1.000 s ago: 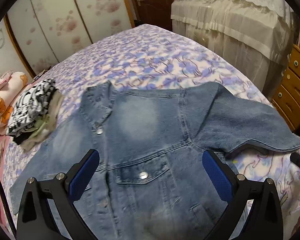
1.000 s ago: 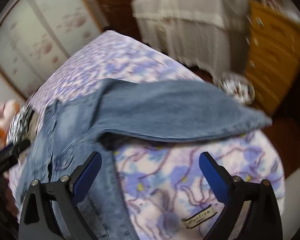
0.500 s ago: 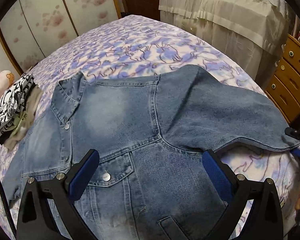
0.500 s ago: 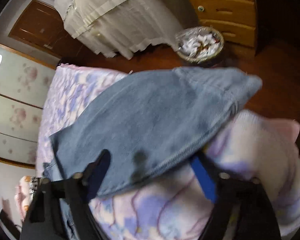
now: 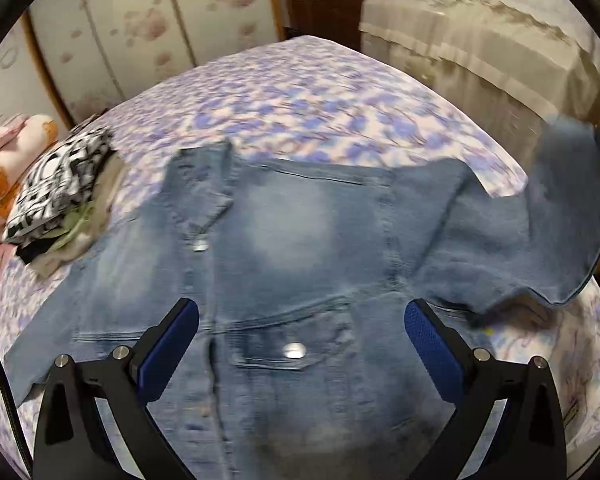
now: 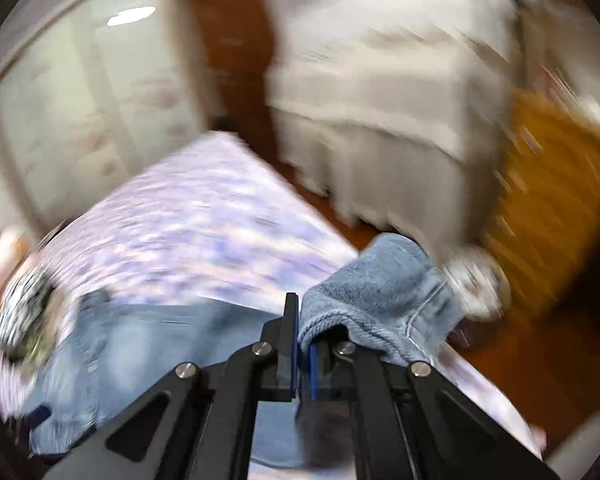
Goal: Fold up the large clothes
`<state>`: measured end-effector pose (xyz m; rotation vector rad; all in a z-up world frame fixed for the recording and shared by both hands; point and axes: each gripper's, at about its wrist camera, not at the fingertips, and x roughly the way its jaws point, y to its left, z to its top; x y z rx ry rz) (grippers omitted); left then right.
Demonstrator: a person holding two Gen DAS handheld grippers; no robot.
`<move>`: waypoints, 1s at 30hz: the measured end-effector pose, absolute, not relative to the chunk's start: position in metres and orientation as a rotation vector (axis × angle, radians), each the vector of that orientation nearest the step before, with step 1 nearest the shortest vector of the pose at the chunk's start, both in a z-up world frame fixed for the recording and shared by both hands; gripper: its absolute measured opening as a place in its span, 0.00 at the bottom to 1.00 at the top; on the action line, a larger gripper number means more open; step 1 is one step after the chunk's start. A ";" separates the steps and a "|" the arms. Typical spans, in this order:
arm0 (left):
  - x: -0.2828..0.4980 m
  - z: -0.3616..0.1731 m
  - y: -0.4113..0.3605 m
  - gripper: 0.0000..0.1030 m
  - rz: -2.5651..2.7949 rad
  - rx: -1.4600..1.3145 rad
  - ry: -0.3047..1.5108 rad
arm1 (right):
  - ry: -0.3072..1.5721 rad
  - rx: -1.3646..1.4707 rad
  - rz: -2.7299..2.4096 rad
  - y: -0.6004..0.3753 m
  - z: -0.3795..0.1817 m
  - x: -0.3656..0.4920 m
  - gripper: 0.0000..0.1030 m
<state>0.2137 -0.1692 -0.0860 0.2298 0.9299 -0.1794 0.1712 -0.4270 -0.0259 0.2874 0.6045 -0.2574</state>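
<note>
Since a second ago, the sleeve cuff (image 6: pixel 384 300) is being lifted off the bed (image 5: pixel 300 92), clamped in the closed right gripper (image 6: pixel 302 354). One denim jacket (image 5: pixel 292 240) is being left spread on the bed, sleeve running rightward. The left gripper (image 5: pixel 300 344) is being held open above its chest pocket, nearer the body. One folded pile (image 5: pixel 60 192) is lying beside the collar.

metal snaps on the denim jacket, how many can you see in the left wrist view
2: one snap just below the collar, another snap on the chest pocket flap between the open left gripper's fingers. More may be hidden or blurred.
</note>
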 end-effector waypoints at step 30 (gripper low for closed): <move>0.284 -0.227 -0.069 0.99 -0.617 -0.389 1.320 | 1.138 0.436 0.126 -0.330 -0.179 0.182 0.42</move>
